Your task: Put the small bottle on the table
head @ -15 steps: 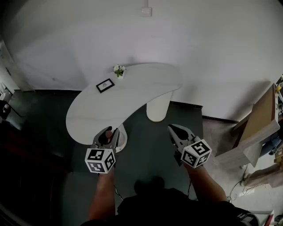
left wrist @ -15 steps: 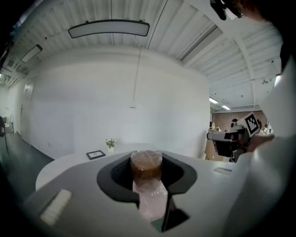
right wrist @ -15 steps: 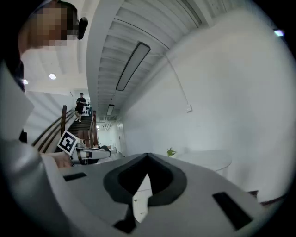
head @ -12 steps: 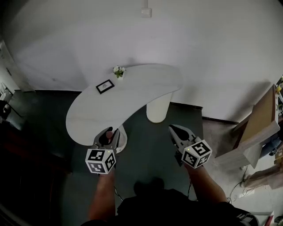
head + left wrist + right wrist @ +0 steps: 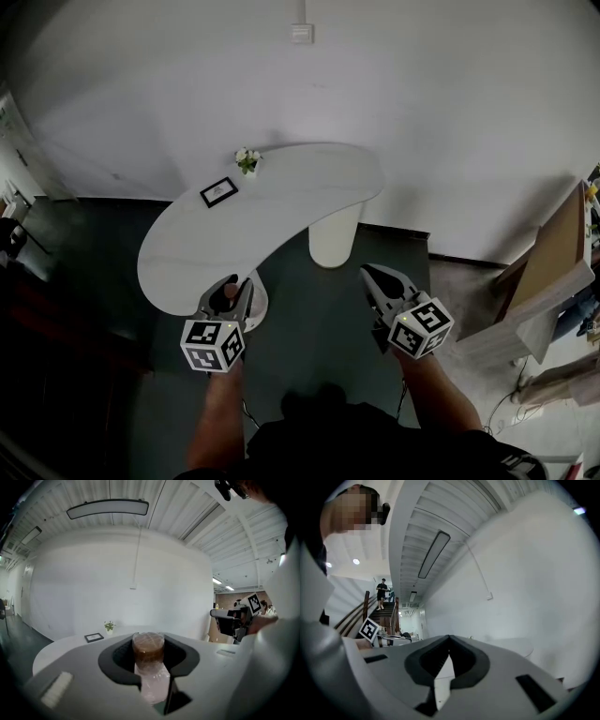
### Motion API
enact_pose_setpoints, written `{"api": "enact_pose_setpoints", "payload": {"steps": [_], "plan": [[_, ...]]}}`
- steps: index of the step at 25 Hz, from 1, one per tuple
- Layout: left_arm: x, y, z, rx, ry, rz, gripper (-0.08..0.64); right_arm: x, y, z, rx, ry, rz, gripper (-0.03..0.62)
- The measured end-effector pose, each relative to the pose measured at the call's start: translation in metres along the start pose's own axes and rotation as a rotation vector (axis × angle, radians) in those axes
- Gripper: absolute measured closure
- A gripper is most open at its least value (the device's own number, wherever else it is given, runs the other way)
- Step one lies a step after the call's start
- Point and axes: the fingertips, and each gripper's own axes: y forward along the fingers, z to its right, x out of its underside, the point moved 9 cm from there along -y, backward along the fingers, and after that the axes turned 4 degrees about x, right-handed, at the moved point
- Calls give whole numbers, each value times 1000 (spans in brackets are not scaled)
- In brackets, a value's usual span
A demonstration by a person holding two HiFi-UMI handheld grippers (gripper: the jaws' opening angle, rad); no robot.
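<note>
A small clear bottle [image 5: 152,679] with a brownish top [image 5: 230,292] sits between the jaws of my left gripper [image 5: 231,294], which is shut on it. I hold it in the air near the front left edge of the white curved table [image 5: 272,206], which also shows ahead in the left gripper view as a pale tabletop [image 5: 70,645]. My right gripper [image 5: 371,277] hangs over the dark floor to the right of the table's pedestal. Its jaws meet at the tips [image 5: 449,640] with nothing between them.
On the table's far end stand a black picture frame [image 5: 217,191] and a small potted plant [image 5: 247,159]. A thick white pedestal [image 5: 334,236] carries the table. A wooden bench or shelf [image 5: 548,272] stands at the right. A white wall runs behind.
The head view has shifted a little, so the table sits slightly lower in the picture. Both grippers stay almost where they were, and the bottle remains in the left one.
</note>
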Motion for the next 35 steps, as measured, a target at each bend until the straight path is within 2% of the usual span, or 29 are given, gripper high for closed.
{"api": "enact_pose_setpoints", "payload": {"steps": [9, 14, 21, 30, 35], "plan": [[-6, 14, 30, -29, 17, 12, 434, -1, -28, 29, -38, -15, 12, 581], [-10, 24, 46, -17, 19, 20, 434, 0, -40, 49, -24, 8, 21, 581], [-10, 47, 46, -2, 22, 2, 434, -1, -35, 68, -10, 17, 8, 581], [-12, 97, 15, 33, 12, -2, 434, 5, 5, 92, 11, 19, -41, 581], [-15, 135, -18, 31, 52, -15, 434, 4, 47, 109, 25, 8, -68, 581]]}}
